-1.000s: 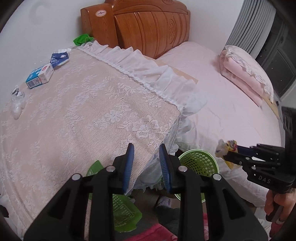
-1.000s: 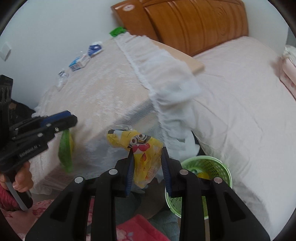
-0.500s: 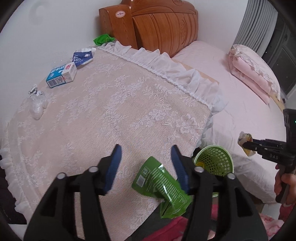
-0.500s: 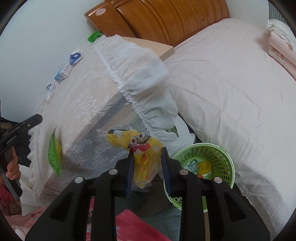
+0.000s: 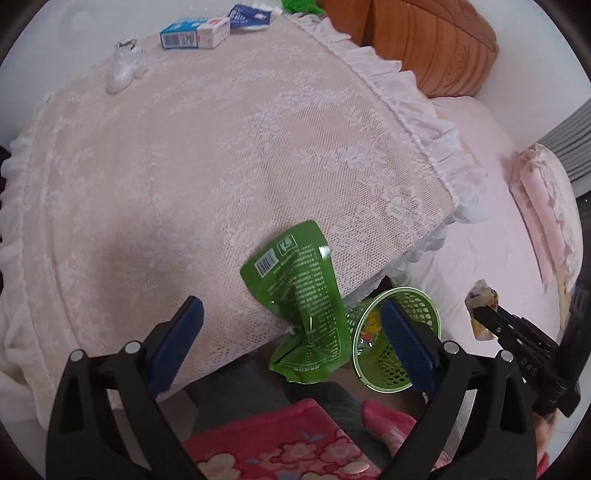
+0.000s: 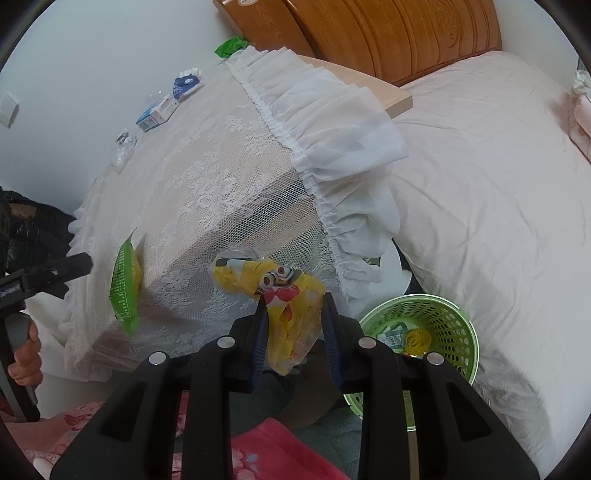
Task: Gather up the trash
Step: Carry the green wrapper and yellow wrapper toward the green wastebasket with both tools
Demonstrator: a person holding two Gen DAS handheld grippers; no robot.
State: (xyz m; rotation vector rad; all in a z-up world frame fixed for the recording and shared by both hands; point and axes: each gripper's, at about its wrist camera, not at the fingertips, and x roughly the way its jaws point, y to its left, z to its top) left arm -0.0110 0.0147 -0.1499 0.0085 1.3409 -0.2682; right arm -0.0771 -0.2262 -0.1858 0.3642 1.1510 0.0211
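We had just let go with the left claw [image 5: 291, 354]: a second earlier its jaws were pinched together, and now they were opening, spread wide with nothing pressed by either pad. The green packet [image 5: 303, 302] it had carried was loose — it lay draped over the near edge of the lace-covered surface [image 5: 207, 155], half on the cloth and half hanging toward the floor, not in the green basket [image 5: 402, 347] just beside it. In our judgement that drop fell short, so the packet would need another pick or a nudge.

The right claw [image 6: 291, 332] was closed on the yellow cartoon wrapper [image 6: 284, 295], as it had been throughout, and hung near the basket [image 6: 454, 325], which already held a few scraps. That wrapper looked ready to go in next.

Farther back on the surface we could see more waiting — a blue-and-white carton [image 5: 194, 33], a blue wrapper [image 5: 249, 18] and a crumpled clear plastic piece [image 5: 123, 72].
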